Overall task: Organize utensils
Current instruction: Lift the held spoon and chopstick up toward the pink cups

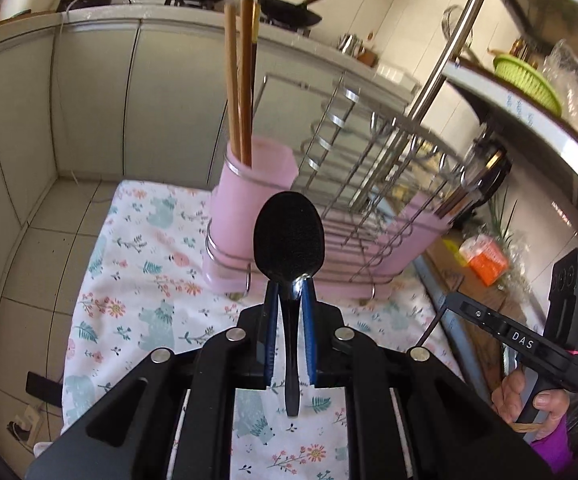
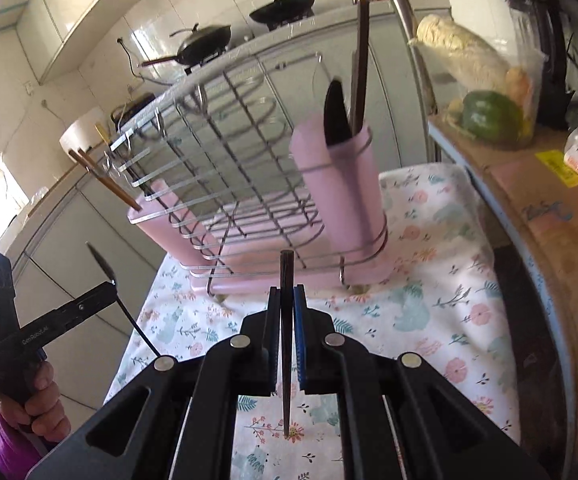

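My left gripper (image 1: pixel 289 280) is clamped on the neck of a black spoon (image 1: pixel 289 236), whose bowl stands up just past the fingertips while its handle hangs back between the blue pads. Straight ahead of it sits a pink utensil cup (image 1: pixel 255 188) holding wooden chopsticks (image 1: pixel 239 80) at the near end of a wire dish rack (image 1: pixel 369 148). My right gripper (image 2: pixel 287 290) is clamped on a single dark chopstick (image 2: pixel 287 280), its end poking just beyond the tips, with the rack's other pink cup (image 2: pixel 341 192) ahead and slightly right, holding a black utensil (image 2: pixel 336 114), all above a floral cloth (image 2: pixel 429 288).
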Tool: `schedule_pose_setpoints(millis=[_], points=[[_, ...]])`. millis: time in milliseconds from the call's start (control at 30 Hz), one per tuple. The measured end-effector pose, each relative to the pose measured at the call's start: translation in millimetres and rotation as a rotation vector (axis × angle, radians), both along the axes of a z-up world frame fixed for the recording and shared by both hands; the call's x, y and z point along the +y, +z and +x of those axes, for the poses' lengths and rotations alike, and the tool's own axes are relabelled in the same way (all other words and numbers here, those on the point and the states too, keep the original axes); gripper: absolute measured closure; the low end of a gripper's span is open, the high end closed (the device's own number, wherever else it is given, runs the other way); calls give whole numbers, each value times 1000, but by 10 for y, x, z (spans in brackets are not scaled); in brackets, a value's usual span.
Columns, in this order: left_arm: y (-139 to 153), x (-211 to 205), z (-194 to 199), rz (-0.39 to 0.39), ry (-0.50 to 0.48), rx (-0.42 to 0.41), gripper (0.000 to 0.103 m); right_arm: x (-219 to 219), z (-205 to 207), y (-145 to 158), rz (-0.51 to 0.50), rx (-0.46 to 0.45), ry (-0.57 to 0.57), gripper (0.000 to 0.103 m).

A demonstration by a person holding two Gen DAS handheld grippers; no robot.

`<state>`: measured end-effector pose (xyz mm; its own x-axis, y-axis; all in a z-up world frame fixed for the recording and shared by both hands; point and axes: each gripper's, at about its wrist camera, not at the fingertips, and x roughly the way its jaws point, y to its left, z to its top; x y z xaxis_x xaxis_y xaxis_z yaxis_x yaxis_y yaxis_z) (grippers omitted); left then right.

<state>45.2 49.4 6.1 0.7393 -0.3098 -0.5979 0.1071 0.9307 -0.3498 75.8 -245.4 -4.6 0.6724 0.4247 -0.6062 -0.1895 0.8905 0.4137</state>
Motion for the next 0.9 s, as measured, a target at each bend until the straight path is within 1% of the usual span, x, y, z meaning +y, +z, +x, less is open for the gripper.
schedule_pose_setpoints(millis=[100,300,467,767,900], points=[[163,65,-61,-20,16,-62,93,-66,-33,132,8,-38,-26,97],[397,120,-119,-39,18,-142,93,-219,-82,418,1,-115,-57,97],[548,146,-146,-44,23,-188,93,-274,-93,654,-12,-185,-77,97],[813,158,-153,-31,24,-259,93,-312,-121,1259,-50,-353,-100,97],[1006,187,-155,-30,34,-310,93,-292,-126,1512,-68,-423,-110,97]])
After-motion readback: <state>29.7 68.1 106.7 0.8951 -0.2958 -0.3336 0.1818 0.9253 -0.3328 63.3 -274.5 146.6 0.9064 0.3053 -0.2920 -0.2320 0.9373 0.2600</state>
